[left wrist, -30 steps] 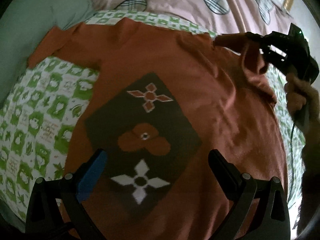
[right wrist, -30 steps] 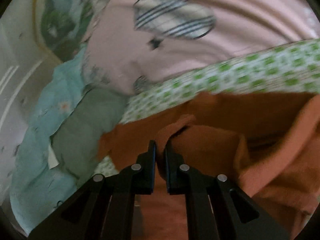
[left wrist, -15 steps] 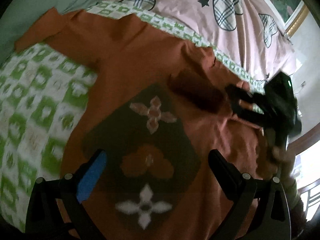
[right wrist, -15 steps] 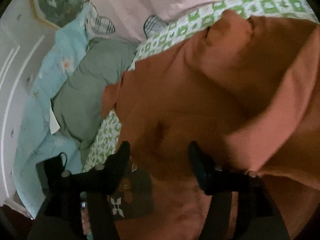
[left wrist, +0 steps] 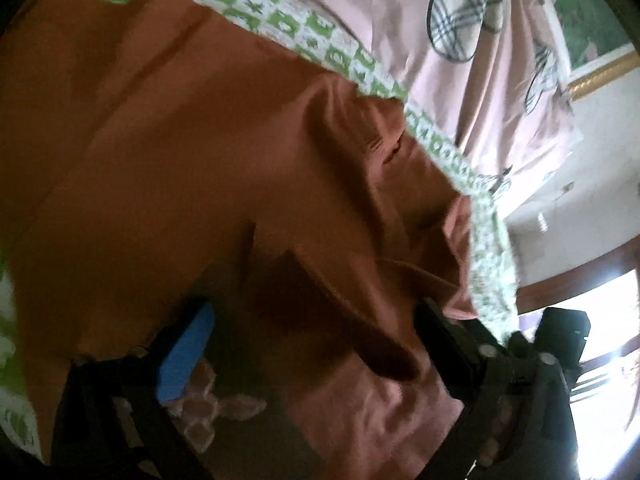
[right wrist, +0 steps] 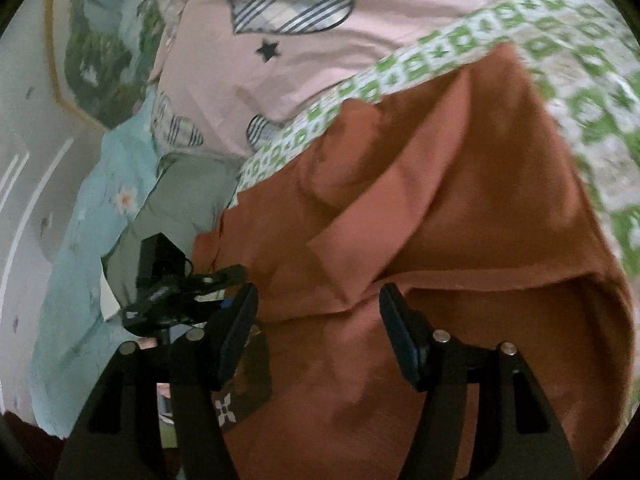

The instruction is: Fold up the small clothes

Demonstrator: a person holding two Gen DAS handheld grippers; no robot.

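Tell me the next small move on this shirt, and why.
Probably finish closing the left gripper on the raised fold of the shirt: its jaws are closing with that ridge between them, not yet pinched. The right gripper stands open over the folded-in sleeve.

— Rust-orange shirt (left wrist: 168,184), spread on green-checked sheet (left wrist: 320,40)?
— Yes, right sleeve folded inward over body, creased; dark printed panel with pale flower motif (right wrist: 224,408) near lower edge.
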